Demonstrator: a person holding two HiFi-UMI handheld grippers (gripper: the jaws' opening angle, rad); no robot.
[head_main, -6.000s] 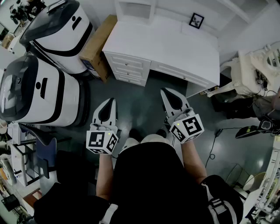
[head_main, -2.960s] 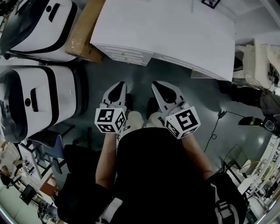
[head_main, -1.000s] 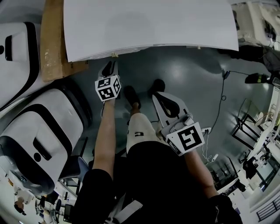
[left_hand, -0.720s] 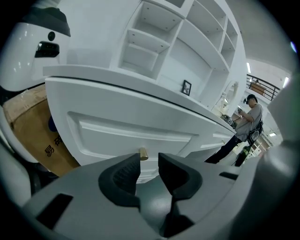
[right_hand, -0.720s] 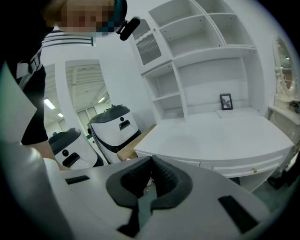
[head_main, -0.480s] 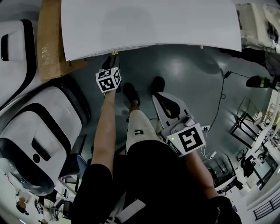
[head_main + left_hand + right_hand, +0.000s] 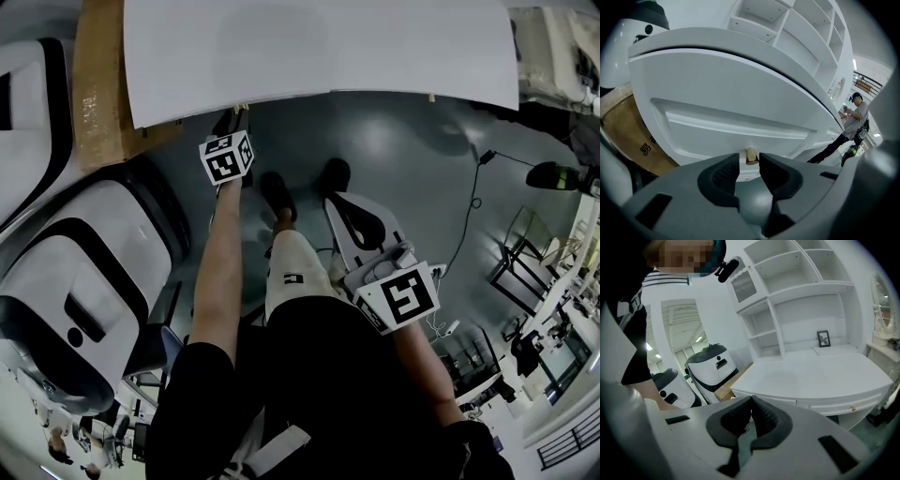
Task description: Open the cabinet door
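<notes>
Your left tongs [image 7: 749,161] have sunk toward the white counter's [image 7: 319,47] front edge near its left corner. They have just opened, jaws apart either side of the panelled cabinet door's [image 7: 731,117] brass knob [image 7: 751,156]. Your right tongs [image 7: 751,401] are together above the grey floor [image 7: 412,159].

Left gripper [image 7: 749,160] jaws wider, astride knob [image 7: 751,156]

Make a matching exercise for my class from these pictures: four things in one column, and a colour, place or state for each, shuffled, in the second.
Column 1
1. left gripper
2. right gripper
3. knob
4. cardboard box

Column 2
A. brown, beside the cabinet
B. jaws shut, nothing between them
C. jaws apart
D. small, gold-coloured, on the cabinet's front

Pairs: 1-C, 2-B, 3-D, 4-A

Note: the left gripper's jaws have just been opening. The knob shows in the gap between them, not gripped.
</notes>
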